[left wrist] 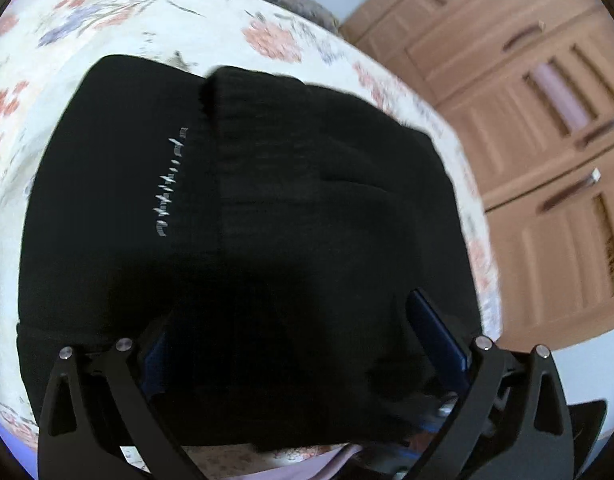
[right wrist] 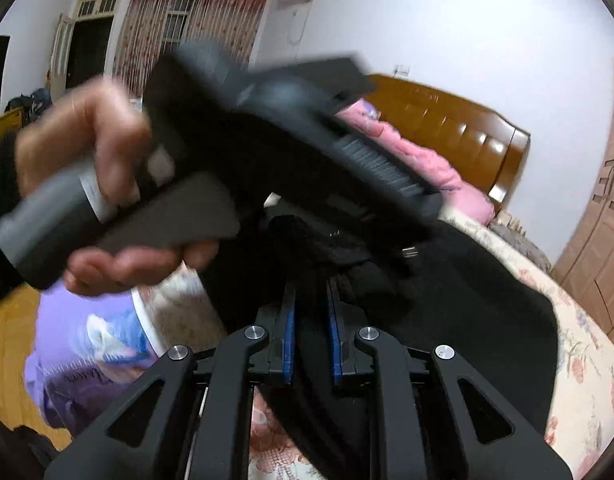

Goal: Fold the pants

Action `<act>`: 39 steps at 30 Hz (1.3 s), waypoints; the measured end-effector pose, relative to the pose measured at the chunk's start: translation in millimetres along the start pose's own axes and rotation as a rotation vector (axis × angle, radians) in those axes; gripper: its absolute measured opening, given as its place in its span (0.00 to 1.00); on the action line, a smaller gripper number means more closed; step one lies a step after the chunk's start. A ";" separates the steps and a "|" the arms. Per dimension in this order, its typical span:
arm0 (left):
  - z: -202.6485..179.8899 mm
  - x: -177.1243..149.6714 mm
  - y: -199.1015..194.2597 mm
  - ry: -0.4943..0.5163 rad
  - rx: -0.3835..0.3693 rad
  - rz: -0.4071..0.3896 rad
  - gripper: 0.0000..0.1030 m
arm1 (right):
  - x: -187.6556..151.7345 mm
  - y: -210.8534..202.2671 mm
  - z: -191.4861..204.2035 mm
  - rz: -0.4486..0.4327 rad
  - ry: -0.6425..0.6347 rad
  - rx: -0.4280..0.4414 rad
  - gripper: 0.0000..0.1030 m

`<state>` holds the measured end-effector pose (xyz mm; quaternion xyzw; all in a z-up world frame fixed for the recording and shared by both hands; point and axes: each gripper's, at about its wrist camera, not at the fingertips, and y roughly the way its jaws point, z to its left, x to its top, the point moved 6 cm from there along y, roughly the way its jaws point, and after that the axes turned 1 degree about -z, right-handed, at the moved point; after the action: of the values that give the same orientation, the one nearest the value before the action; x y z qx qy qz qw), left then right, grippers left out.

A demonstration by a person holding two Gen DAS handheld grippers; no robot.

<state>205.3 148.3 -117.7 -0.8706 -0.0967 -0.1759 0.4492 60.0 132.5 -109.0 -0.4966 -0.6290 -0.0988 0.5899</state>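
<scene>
Black pants (left wrist: 243, 208) lie folded into a thick block on the floral bedspread (left wrist: 267, 36), with small white lettering on the left layer. My left gripper (left wrist: 291, 328) hovers over their near edge with its fingers spread wide; fabric drapes between the blue pads (left wrist: 439, 332). In the right wrist view my right gripper (right wrist: 311, 304) has its blue pads close together with a band of black fabric (right wrist: 467, 312) running between them. The left gripper's body and the hand holding it (right wrist: 107, 148) fill the upper left of that view.
A wooden wardrobe (left wrist: 547, 128) stands right of the bed. A wooden headboard (right wrist: 459, 120) and pink bedding (right wrist: 419, 160) lie at the far end. A purple printed sheet (right wrist: 87, 344) hangs at the bed's near left edge, above the wooden floor.
</scene>
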 end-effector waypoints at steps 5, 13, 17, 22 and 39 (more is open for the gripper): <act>-3.7 2.1 -1.2 0.047 0.091 -0.007 0.66 | 3.2 -2.8 -1.2 -0.006 0.005 -0.025 0.22; 1.5 -0.2 -14.7 0.000 -0.020 -0.072 0.40 | -40.3 -109.9 -68.5 -0.082 0.179 -0.160 0.89; -7.7 0.7 -21.9 0.013 0.009 -0.112 0.32 | -115.6 -131.9 -114.0 0.070 0.375 -0.233 0.90; -10.8 0.7 -30.6 -0.004 0.016 -0.136 0.24 | -128.9 -113.6 -90.5 0.102 0.413 -0.176 0.90; -66.3 25.1 -132.2 0.063 -0.155 -0.331 0.20 | -85.0 -104.3 -90.3 0.017 0.268 -0.576 0.90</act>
<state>170.7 170.8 26.5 -0.8688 -0.2107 -0.2816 0.3486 24.8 -25.7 -106.6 -0.6309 -0.4878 -0.3326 0.5034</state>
